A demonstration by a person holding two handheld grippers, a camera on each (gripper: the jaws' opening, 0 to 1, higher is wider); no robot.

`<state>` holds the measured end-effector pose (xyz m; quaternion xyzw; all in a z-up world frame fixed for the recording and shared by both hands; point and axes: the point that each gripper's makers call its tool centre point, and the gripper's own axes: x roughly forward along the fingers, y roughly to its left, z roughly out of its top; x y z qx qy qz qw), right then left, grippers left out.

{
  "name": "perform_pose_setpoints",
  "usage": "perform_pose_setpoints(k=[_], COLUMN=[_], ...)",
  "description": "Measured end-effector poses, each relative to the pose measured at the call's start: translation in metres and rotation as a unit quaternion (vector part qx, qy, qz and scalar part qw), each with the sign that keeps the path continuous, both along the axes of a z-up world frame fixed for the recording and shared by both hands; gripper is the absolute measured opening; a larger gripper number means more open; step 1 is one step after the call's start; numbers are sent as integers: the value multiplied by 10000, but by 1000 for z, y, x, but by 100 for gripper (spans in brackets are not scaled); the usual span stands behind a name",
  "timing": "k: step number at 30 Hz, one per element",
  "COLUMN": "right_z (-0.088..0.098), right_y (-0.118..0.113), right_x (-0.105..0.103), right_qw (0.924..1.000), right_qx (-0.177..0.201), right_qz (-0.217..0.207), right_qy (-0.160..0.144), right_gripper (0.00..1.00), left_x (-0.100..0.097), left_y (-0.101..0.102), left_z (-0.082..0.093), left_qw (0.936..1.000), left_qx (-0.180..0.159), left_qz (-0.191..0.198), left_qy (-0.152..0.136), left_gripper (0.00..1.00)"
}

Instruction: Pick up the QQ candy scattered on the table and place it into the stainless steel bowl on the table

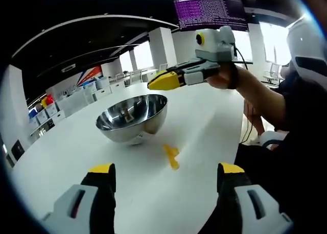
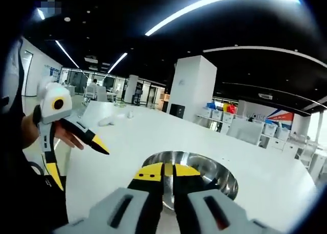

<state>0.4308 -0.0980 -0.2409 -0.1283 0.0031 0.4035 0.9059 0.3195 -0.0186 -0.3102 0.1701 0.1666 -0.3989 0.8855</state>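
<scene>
— Looking along the left claw [image 1: 166, 173] first: what do you get?

— Its two yellow-tipped jaws stand wide apart over the white bench [image 1: 204, 121], with nothing between them. Just beyond the gap lies a small yellow QQ candy [image 1: 171, 156] on the bench, near the shiny stainless steel bowl [image 1: 132, 118], which sits a little farther off and to the left. Above the bowl's far right rim hangs the right claw [image 1: 162, 82], held by a person's hand [image 1: 222, 78], its yellow tips pressed together.

— And the right gripper view?

— The right claw [image 2: 167, 171] has its jaws closed to a narrow slit; whether a candy sits in there I cannot tell. It hangs right over the near rim of the stainless steel bowl [image 2: 214, 175]. Off to the left, the left claw [image 2: 76, 155] shows with its jaws spread wide, beside the bench [image 2: 153, 132] edge.
</scene>
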Motion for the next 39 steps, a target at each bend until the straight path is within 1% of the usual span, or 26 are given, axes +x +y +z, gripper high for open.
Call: perform_pose_setpoints(k=[2,5,10,14,21,26,28,29,30,31,32,33,34,36,39], right_z=[-8,-21,-39,-38,-36,-38,-37,-34,-28,-20,-12,-6,-1,4,11], right_y=[-1,-1,1,0,-2,-2,-3,-4,-6,-6,-6,-8,-11,-19,-25], right_x=[10,20,26,24,23,23,23,25,29,30,30,29,30,32,35], right_qw=[9999,9995,9990,9989,9990,9992,9993,9994,9995,9993,9985,9974,9964,9949,9931], right_qx=[4,17,-115,-52,-45,-171,-195,-158,-60,142,300,436,557,744,991], right_qz=[-90,-144,-157,-182,-205,-187,-212,-266,-309,-306,-279,-301,-374,-502,-517], right_qy=[105,269,391,438,390,321,230,128,-12,-181,-364,-490,-521,-465,-348], right_gripper=[5,5,5,5,6,6,8,13,25,35,42,44,42,38,37], left_x=[0,0,-1,0,0,-1,-1,-2,-2,-2,-3,-3,-2,-3,-3], left_y=[2,4,6,6,4,3,3,4,4,4,4,4,5,5,5], left_z=[0,0,0,0,1,1,1,1,0,0,0,1,1,1,1], left_qw=[10000,10000,10000,10000,10000,10000,10000,10000,10000,10000,10000,10000,10000,10000,10000], left_qx=[-5,-4,-5,-3,-22,-30,-32,-24,-21,-23,-29,-35,-39,-37,-45], left_qz=[32,47,63,69,46,41,49,48,49,53,55,61,76,77,81], left_qy=[4,1,-1,-3,-11,-15,-10,-13,-17,-14,-11,-13,-11,-12,-20], left_gripper=[81,81,81,81,81,81,81,81,81,81,81,81,81,81,81])
